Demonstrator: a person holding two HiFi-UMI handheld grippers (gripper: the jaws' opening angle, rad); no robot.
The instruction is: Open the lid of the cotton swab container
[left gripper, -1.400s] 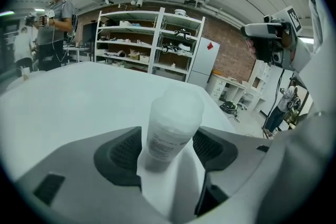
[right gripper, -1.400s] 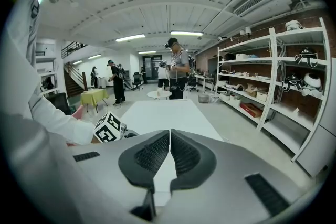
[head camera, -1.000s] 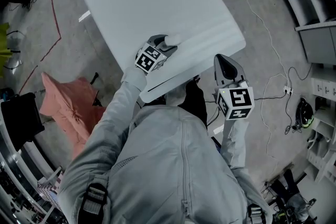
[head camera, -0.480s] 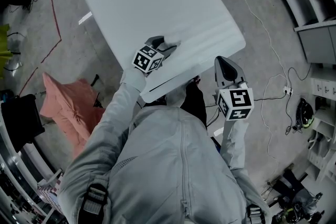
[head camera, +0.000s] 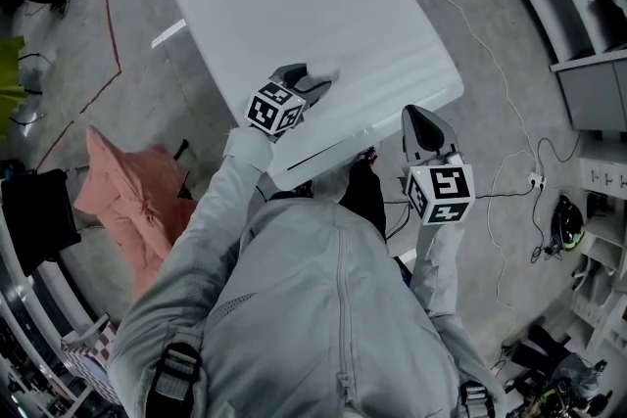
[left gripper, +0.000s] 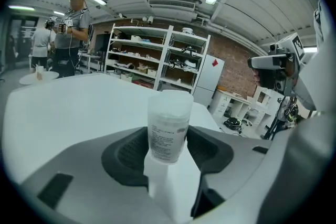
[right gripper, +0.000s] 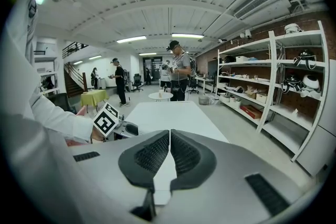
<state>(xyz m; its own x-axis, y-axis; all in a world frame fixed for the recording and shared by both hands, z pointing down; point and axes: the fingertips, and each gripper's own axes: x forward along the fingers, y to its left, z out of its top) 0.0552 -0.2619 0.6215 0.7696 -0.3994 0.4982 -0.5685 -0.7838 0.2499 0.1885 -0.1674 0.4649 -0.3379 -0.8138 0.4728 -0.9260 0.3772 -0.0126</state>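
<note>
The fingers (left gripper: pixel 128 152) of the left gripper (left gripper: pixel 168 139) have just been closing in and now sit against both sides of the cotton swab container (left gripper: pixel 168 126), fairly wide apart because the tub itself fills the gap. The grip is on the lower body, approx. at the printed label, so the lid (left gripper: pixel 170 99) stands free above the pads. The tub is near upright, leaning a touch, at the near part of the white bench (head camera: pixel 294 5). Whether its base touches the bench cannot be told.

The right gripper (right gripper: pixel 169 152) has its fingers (right gripper: pixel 152 157) pressed together w/ nothing between them. It hangs just off the bench's near edge, apart from the tub.

The step in hand looks like steadying the body so the other gripper can work the lid. To do it well, the left fingers should keep low on the body and hold firm w/o squashing the thin wall. The right fingers would need to part before coming at the lid's rim, probably from above or the side — a slip there could tip the tub.

The container is translucent, lid on. Inside shows whitish fill, presumably swabs, but no single swab can be made out.
</note>
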